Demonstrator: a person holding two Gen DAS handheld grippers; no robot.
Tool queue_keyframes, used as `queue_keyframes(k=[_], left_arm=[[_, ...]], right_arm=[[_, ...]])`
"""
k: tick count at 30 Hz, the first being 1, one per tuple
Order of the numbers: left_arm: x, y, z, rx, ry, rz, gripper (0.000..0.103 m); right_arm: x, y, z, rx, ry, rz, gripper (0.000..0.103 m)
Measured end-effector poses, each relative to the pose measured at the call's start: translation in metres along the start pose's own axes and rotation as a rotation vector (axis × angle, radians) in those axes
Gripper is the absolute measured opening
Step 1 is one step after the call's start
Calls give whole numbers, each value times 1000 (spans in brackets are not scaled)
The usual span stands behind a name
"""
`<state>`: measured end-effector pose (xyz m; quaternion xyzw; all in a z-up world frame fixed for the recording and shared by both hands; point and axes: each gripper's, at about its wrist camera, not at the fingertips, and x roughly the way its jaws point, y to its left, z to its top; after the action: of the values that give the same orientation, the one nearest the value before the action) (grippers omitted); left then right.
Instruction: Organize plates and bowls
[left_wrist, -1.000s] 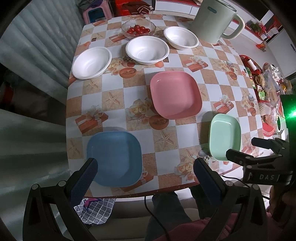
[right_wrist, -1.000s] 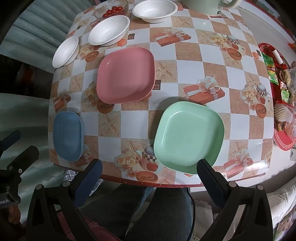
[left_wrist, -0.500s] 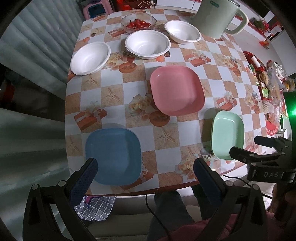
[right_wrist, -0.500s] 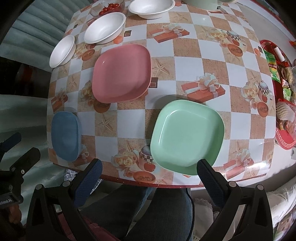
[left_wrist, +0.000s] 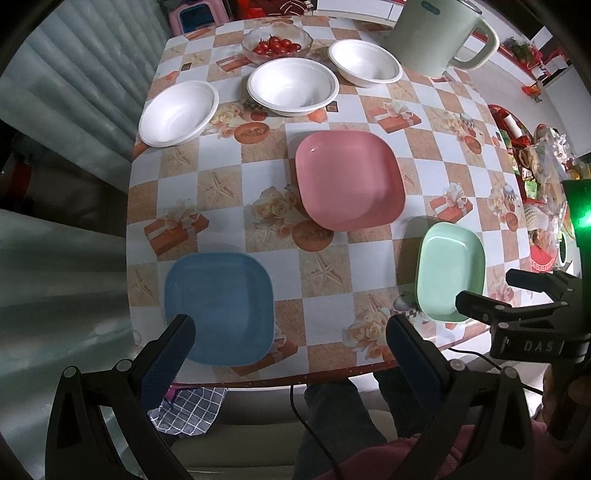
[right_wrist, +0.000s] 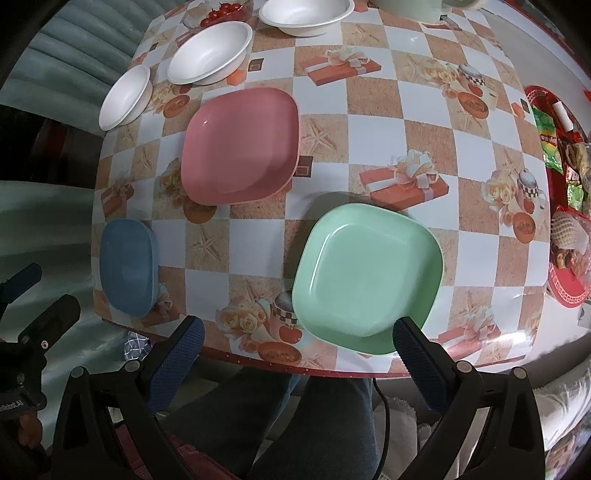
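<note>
Around the pink plate (left_wrist: 349, 181) on my table (left_wrist: 436, 144) | nothing stacked yet, everything left, I judge | blue plate (left_wrist: 219, 306) near-left, under my left gripper (left_wrist: 290, 347), jaws spread, empty | green plate (right_wrist: 367, 277) near-right, ahead of my right gripper (right_wrist: 295, 350), likewise gaping | three white bowls (left_wrist: 291, 86) beyond.

Both cameras look down and forward from above the near edge of the tabletop (left_wrist: 369, 122), each with its own wide-spread tongs at the bottom of the frame. The left wrist view sits over the blue plate (left_wrist: 219, 308), left of the pink plate (left_wrist: 349, 179); the right wrist view hangs closer, over the green plate (right_wrist: 367, 277). Both share all three plates, the white bowls and, seemingly, the cherry tomato dish (left_wrist: 277, 46), partly cut off in the right view.
</note>
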<state>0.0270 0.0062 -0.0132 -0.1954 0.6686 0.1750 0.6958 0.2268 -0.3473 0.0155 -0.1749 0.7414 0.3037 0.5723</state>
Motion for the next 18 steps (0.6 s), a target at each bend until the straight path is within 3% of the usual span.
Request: queue_keyframes(k=[11, 18], left_arm=[[21, -2, 9, -19, 52, 21, 103], [30, -12, 24, -37, 48, -47, 103]], right_arm=[[10, -18, 13, 46, 11, 2, 103], [19, -23, 22, 35, 27, 25, 103]])
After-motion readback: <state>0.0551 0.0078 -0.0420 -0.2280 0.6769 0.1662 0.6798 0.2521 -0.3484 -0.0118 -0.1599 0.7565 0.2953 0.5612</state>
